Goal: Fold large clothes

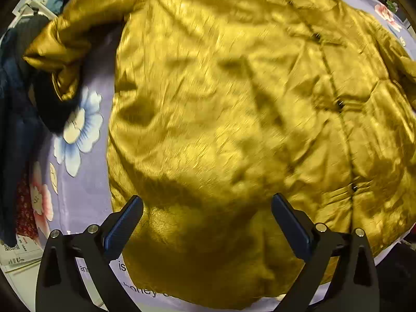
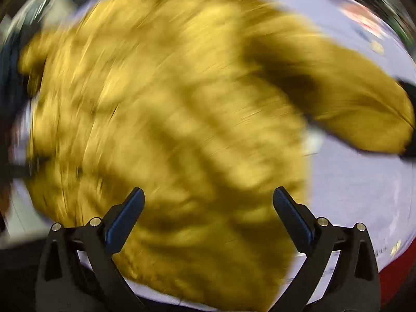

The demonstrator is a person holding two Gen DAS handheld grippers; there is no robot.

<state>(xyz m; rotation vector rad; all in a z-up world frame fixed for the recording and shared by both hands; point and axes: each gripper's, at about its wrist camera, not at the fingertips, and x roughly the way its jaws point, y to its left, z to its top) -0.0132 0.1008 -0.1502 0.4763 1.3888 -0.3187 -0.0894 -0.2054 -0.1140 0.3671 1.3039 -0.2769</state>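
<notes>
Both claws (image 1: 206, 223) (image 2: 208, 217) gape above the yellow jacket (image 1: 234, 117).

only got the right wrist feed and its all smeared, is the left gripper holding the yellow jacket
Observer: No. In the left wrist view the left gripper is open above the yellow jacket, with nothing between its fingers.
Operator: where's the left side sleeve, mine just shows a blur
Observer: That sleeve lies bunched at the upper left, its cuff end on the floral sheet.
Operator: anything else on that side
Observer: Dark clothes are piled along the sheet's left edge.
Operator: is it front side up
Observer: Yes, a row of dark snaps runs down the front.
</notes>
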